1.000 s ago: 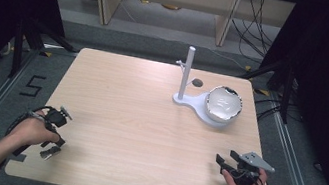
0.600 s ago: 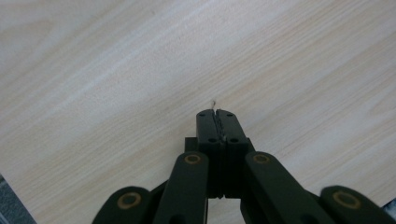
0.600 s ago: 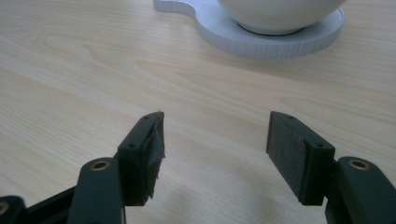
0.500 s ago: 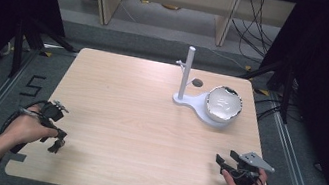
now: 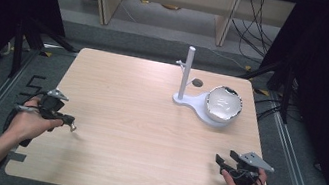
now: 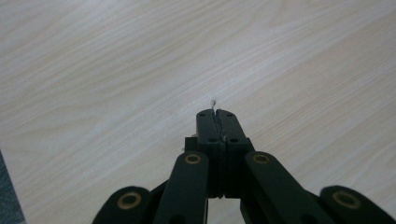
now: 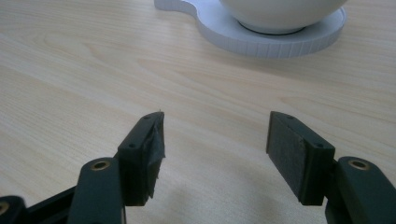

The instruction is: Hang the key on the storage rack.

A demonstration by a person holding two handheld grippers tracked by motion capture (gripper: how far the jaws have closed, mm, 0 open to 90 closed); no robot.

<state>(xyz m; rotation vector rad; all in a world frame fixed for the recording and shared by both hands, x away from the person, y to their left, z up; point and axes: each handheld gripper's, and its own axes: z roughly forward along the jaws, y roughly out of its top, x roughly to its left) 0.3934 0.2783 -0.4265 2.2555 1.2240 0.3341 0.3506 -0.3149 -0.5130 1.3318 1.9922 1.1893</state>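
A white bowl sits on the round end of a white stand base with an upright post, at the table's far right. In the right gripper view the bowl and base lie ahead of the jaws. My left gripper hovers over the table's near left, held in a hand, jaws pressed together with nothing between them. Low over the table near its front right edge, my right gripper has its jaws wide apart and empty.
The light wooden table has a small dark round hole behind the stand. Black frame legs and cables stand around the table, and shelving runs along the back. Metal rails flank the table on the floor.
The left hand has lifted its gripper off the table's left edge and brought it slightly inward. The right gripper has stayed in place.
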